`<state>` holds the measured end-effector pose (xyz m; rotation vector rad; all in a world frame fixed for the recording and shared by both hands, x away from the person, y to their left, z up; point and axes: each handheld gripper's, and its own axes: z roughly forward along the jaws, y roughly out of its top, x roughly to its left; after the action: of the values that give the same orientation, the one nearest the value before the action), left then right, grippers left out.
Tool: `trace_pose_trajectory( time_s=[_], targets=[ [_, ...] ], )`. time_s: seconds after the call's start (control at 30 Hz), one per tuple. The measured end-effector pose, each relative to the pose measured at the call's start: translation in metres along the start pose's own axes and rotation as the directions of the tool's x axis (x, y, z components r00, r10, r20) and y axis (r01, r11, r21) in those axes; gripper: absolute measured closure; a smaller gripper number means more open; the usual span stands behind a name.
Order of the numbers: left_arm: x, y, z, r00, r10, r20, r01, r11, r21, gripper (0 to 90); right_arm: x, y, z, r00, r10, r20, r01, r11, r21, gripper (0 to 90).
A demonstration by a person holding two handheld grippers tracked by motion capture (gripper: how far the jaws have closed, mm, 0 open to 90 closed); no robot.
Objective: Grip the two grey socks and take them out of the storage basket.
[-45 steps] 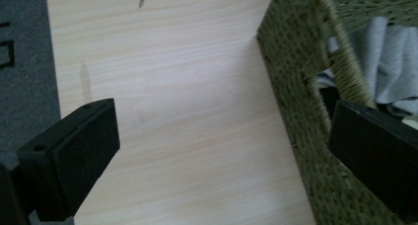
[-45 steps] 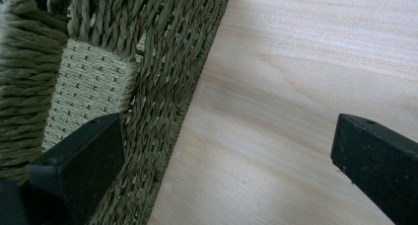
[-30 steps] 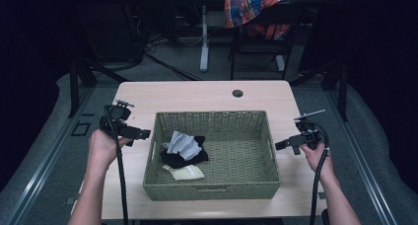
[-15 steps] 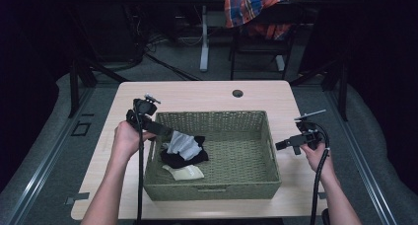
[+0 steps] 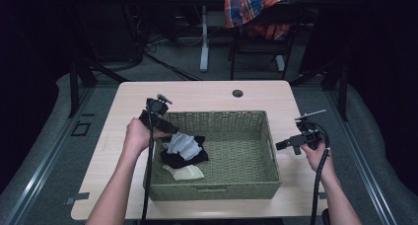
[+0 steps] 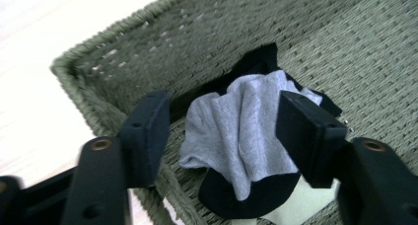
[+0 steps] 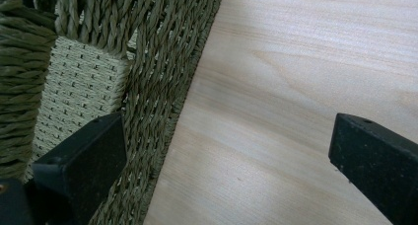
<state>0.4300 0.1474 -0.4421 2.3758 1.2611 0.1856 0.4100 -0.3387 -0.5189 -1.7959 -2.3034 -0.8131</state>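
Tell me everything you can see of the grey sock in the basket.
The grey sock is soft knit cloth, light grey, crumpled into loose folds. It lies on top of a black garment at the left end of the green woven basket, near the basket's corner. A pale cream piece lies beside the pile. The left gripper points down at it, and its jaws, which have just been closing, stand on either side of the sock; whether the pads touch it yet is unclear.

High view: fixed above near side, facing forward and down over whole tabletop [image 5: 207, 94]. Left gripper view: close, along its tongs into woven basket [image 6: 123, 52] corner. Right gripper view: very close, at basket's outer wall and bare tabletop. Shared: basket.
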Motion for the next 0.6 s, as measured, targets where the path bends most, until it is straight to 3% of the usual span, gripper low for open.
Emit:
trace_pose_trajectory(
  time_s=[0.27,0.43,0.6],
  targets=[
    [0.005,0.005,0.017,0.9990,-0.039,0.023,0.038,0.9976,0.057,56.1,0.000,0.000,0.000,1.0000,0.006,-0.002,-0.006,1.000,-0.003,1.2],
    [0.007,0.007,0.025,0.9968,-0.062,0.050,0.058,0.9947,0.085,60.5,0.000,0.000,0.000,1.0000,0.006,0.001,-0.006,1.000,-0.001,1.4],
    [0.007,0.009,0.031,0.9970,-0.056,0.053,0.050,0.9920,0.116,63.1,0.000,0.000,0.000,1.0000,0.009,0.003,-0.009,1.000,-0.003,1.8]
  ],
)
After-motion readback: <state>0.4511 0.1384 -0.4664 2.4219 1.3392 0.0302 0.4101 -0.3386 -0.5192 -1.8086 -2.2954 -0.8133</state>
